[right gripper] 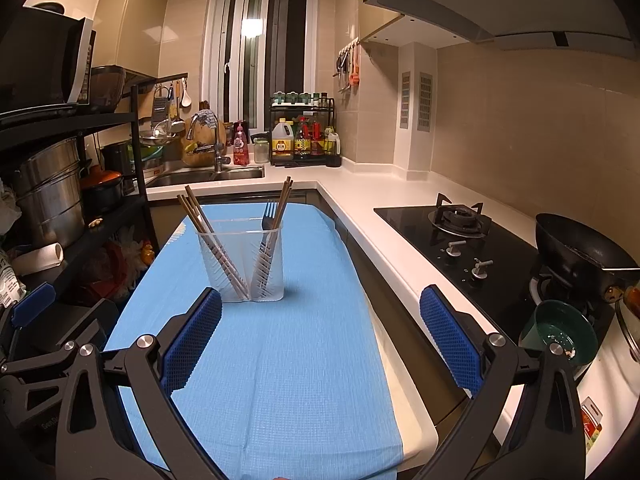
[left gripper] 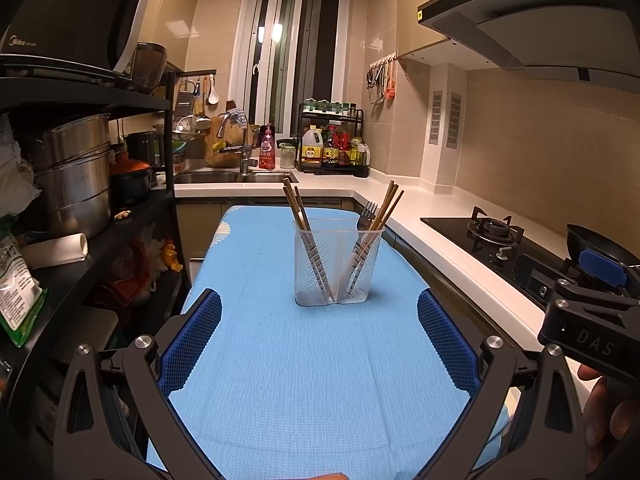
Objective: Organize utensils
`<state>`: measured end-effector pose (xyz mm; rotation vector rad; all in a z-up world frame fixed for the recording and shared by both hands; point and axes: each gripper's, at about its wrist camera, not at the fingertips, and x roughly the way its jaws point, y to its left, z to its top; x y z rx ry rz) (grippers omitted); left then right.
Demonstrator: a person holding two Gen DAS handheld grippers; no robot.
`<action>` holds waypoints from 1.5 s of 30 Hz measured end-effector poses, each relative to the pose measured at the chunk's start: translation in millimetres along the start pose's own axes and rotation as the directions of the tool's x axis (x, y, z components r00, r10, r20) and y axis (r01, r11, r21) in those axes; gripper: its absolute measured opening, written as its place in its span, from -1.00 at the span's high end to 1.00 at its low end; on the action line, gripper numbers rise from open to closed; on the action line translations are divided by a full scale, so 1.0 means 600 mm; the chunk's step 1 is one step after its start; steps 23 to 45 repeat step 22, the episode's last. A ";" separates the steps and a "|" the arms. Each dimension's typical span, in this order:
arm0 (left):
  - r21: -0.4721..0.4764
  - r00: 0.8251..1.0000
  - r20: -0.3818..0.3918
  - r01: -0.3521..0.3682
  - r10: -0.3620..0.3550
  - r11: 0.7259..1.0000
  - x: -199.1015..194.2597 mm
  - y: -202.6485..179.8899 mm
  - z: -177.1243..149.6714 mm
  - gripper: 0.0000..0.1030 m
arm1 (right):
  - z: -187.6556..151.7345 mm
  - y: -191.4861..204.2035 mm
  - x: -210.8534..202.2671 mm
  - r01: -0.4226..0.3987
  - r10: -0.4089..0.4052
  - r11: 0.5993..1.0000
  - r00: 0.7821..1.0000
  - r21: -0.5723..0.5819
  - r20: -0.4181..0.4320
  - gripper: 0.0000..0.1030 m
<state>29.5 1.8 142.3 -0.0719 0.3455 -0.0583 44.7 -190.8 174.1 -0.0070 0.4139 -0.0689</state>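
A clear plastic utensil holder (left gripper: 337,264) (right gripper: 241,266) with two compartments stands upright on the blue cloth (left gripper: 304,360) (right gripper: 276,360). Several wooden chopsticks (left gripper: 296,208) (right gripper: 196,212) lean in its left compartment. A dark fork (left gripper: 366,216) (right gripper: 269,216) and more chopsticks (left gripper: 390,204) (right gripper: 283,200) lean in the right one. My left gripper (left gripper: 319,336) is open and empty, well short of the holder. My right gripper (right gripper: 320,332) is also open and empty, to the holder's right and nearer me. The right gripper's body (left gripper: 588,320) shows at the left wrist view's right edge.
A black rack (left gripper: 80,200) with steel pots and a microwave stands left of the cloth. The white counter (right gripper: 400,240) runs right, bearing a gas hob (right gripper: 460,236), a black wok (right gripper: 580,252) and a green bowl (right gripper: 560,332). A sink (left gripper: 232,178) lies behind.
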 end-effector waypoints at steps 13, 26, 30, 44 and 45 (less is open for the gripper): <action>0.002 1.000 0.002 0.003 -0.003 1.000 0.000 0.002 0.000 -0.85 | 0.001 0.005 -0.001 0.000 0.000 1.000 1.000 -0.001 -0.001 -0.89; 0.000 1.000 -0.009 -0.004 0.004 1.000 0.002 0.002 0.001 -0.85 | 0.001 0.008 -0.001 0.003 -0.003 1.000 1.000 -0.005 0.002 -0.89; 0.000 1.000 -0.009 -0.004 0.004 1.000 0.002 0.002 0.001 -0.85 | 0.001 0.008 -0.001 0.003 -0.003 1.000 1.000 -0.005 0.002 -0.89; 0.000 1.000 -0.009 -0.004 0.004 1.000 0.002 0.002 0.001 -0.85 | 0.001 0.008 -0.001 0.003 -0.003 1.000 1.000 -0.005 0.002 -0.89; 0.000 1.000 -0.009 -0.004 0.004 1.000 0.002 0.002 0.001 -0.85 | 0.001 0.008 -0.001 0.003 -0.003 1.000 1.000 -0.005 0.002 -0.89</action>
